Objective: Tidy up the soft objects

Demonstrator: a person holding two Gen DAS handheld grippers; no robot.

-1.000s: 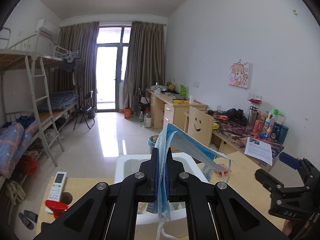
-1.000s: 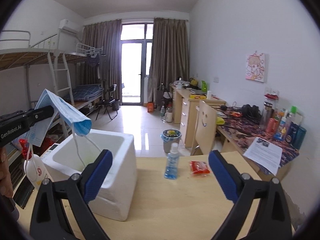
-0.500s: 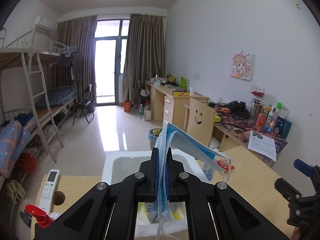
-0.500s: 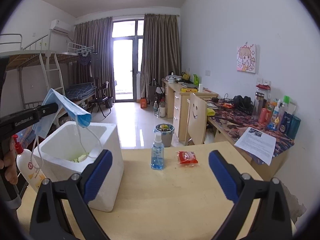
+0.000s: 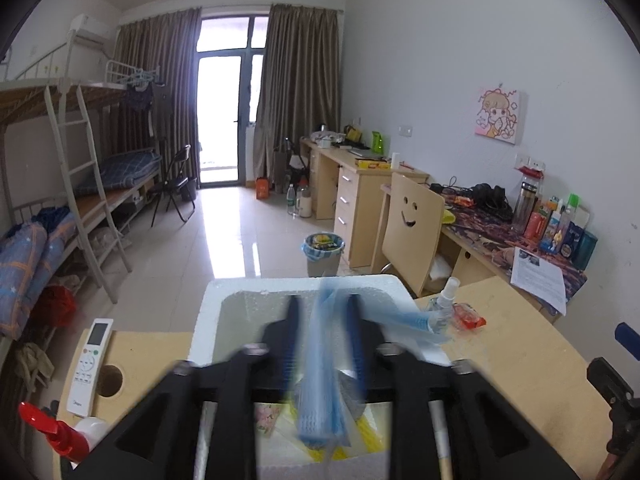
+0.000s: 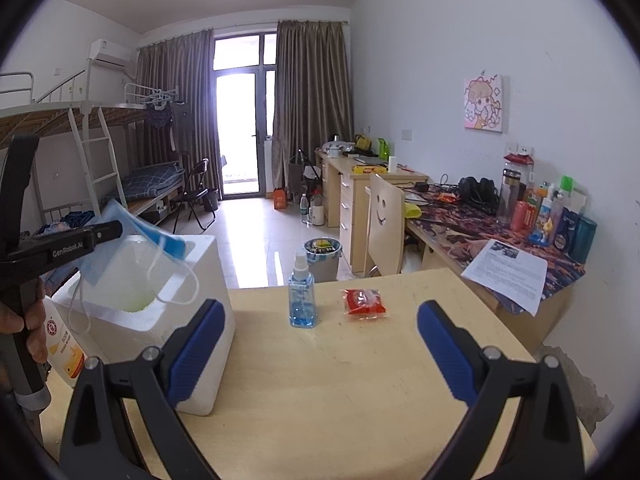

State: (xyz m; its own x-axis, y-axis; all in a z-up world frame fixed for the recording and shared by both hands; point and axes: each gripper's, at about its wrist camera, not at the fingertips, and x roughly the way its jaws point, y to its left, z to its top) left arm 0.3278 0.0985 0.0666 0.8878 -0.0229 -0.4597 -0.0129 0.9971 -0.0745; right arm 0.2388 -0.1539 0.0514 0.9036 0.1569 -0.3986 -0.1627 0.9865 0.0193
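Note:
My left gripper (image 5: 322, 308) is over the open white foam box (image 5: 208, 320), blurred with motion. Its jaws stand apart, and the blue face mask (image 5: 320, 392) hangs loose between them, above yellow and flowered items inside the box. In the right wrist view the left gripper (image 6: 114, 230) is above the box (image 6: 208, 340) with the mask (image 6: 156, 240) at its tip and ear loops dangling. My right gripper (image 6: 320, 340) is open and empty over the wooden table (image 6: 360, 380).
A blue sanitizer bottle (image 6: 301, 300) and a red packet (image 6: 364, 302) stand mid-table. A white remote (image 5: 90, 364) and a red-capped spray bottle (image 5: 60, 432) lie left of the box. A paper sheet (image 6: 506, 272) lies on the desk at right.
My left gripper has dropped down over the box and its jaws have parted around the mask. The right gripper has drawn back a little, still open.

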